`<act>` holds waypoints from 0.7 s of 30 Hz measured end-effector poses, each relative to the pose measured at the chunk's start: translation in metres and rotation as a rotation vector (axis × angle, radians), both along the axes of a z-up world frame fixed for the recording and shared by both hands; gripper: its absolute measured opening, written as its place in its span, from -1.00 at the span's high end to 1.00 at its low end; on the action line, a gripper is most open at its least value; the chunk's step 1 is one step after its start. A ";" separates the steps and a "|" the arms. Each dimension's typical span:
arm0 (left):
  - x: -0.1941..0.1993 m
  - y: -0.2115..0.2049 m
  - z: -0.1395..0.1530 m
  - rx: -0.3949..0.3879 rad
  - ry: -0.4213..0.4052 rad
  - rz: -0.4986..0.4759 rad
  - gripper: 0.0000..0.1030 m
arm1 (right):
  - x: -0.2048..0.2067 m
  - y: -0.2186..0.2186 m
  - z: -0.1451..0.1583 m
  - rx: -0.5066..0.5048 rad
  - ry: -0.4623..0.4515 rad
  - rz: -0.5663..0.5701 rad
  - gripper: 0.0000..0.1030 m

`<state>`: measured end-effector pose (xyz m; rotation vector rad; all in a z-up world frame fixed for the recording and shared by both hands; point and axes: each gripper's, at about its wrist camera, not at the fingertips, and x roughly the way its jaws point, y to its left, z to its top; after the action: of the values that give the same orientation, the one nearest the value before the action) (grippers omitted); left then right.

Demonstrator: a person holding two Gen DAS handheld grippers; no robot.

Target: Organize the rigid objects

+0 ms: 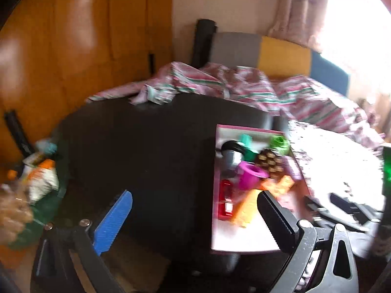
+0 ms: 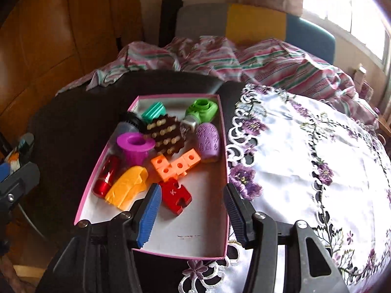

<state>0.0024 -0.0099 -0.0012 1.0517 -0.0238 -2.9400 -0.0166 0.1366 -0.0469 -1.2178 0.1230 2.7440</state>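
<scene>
Right wrist view shows the half-open, empty right gripper (image 2: pixel 191 210) above the pink-rimmed cardboard box (image 2: pixel 223 171) of plastic toys, left gripper (image 1: pixel 195 219) wide and empty, apparently between placements, needing another loose piece.

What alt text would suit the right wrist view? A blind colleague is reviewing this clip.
A pink-edged box on a dark table holds small plastic toys: a magenta spool, orange linked cubes, a red puzzle piece and a green piece. The right claw hangs open and empty above it, beside a white cloth with purple flowers.
</scene>
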 end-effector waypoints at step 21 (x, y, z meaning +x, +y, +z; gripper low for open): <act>0.000 0.007 -0.003 0.045 -0.053 -0.024 -1.00 | 0.005 -0.001 0.007 0.003 0.031 -0.005 -0.04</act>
<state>0.0025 -0.0033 -0.0043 1.1433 0.0291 -2.9464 -0.0112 0.1360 -0.0403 -1.1725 0.1257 2.7583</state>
